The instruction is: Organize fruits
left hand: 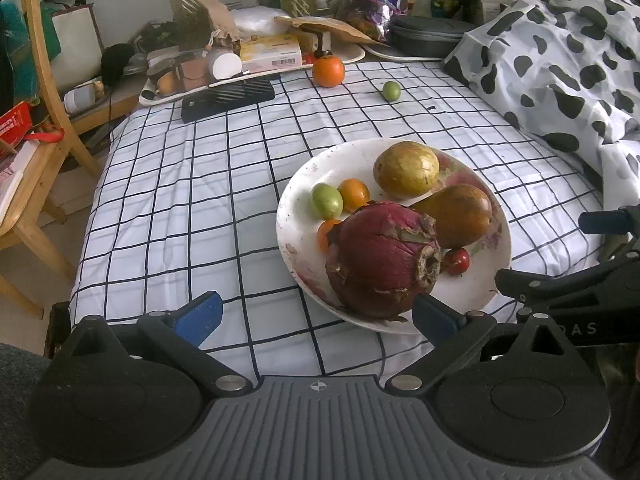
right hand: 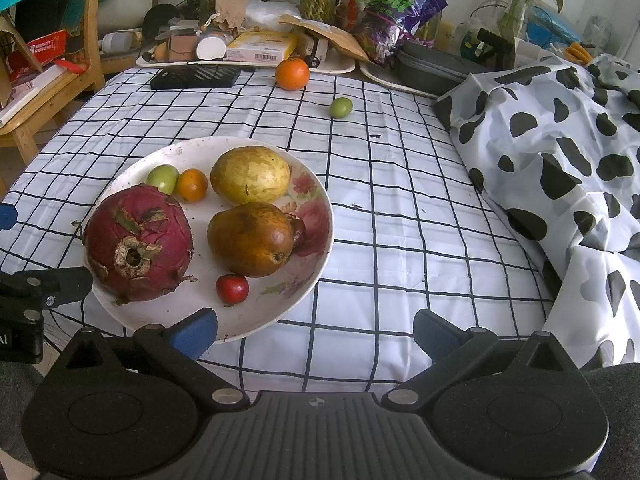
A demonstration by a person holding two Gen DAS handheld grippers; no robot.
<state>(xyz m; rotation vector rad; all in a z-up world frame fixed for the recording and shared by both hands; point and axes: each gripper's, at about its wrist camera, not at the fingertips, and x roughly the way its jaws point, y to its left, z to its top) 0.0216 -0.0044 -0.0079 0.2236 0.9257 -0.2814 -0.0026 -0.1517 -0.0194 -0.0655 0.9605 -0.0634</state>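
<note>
From the left wrist view, the left gripper stands wide open over the checked tablecloth, its blue-padded fingers holding nothing. A glossy white plate with a faded floral print sits at about 1 o'clock. On it lie a wrinkled, scaly magenta dragon fruit with its dried stem scar pointing toward 4 o'clock, a smooth brown-green pear lying with its long axis running roughly 10 to 4 o'clock, a round dull-yellow fruit, a small green fruit, two small orange fruits and a tiny red fruit. Off the plate, a persimmon and a small green one rest at 12 o'clock. The right gripper's arm at 3 o'clock shows the letters "DAS".

From the right wrist view, the right gripper is likewise spread wide and empty, its left finger overlapping the plate rim. The plate is at 11 o'clock; the dragon fruit scar faces the camera. A crumpled cow-spotted cloth lies at 2 o'clock. A barcoded yellow box sits at 12 o'clock, its text unreadable.
</note>
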